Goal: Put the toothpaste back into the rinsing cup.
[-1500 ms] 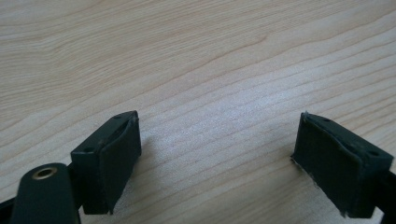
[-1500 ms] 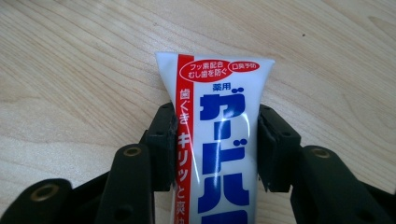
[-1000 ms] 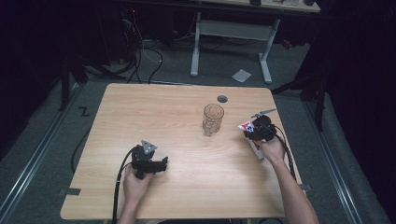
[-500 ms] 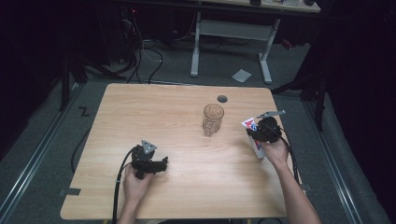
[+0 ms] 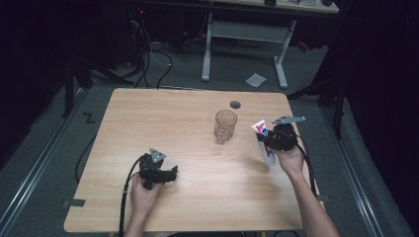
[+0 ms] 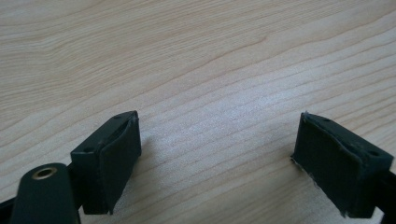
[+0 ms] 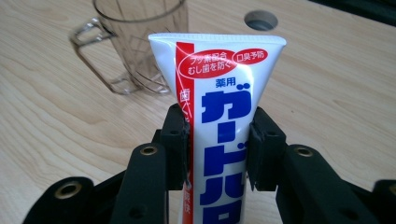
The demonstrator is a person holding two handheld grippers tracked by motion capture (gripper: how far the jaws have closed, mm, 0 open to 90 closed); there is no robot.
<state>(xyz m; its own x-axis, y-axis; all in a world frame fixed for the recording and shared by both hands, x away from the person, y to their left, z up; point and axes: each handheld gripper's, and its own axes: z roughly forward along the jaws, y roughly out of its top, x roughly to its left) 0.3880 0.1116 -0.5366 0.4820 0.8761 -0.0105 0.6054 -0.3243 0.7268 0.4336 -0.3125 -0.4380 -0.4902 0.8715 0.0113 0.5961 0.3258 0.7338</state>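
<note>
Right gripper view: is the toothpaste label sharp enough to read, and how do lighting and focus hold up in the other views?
Right gripper view: toothpaste tube print crisp, mug behind slightly soft. Left gripper view: wood grain sharp, soft shadows beside the pads. High view: table evenly lit, surrounding floor dark, picture grainy.

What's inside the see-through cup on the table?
Nothing: the clear cup looks empty, with wood grain showing through its walls in the right gripper view. The toothpaste tube held by the right gripper covers the cup's right side, so that part stays unseen.
</note>
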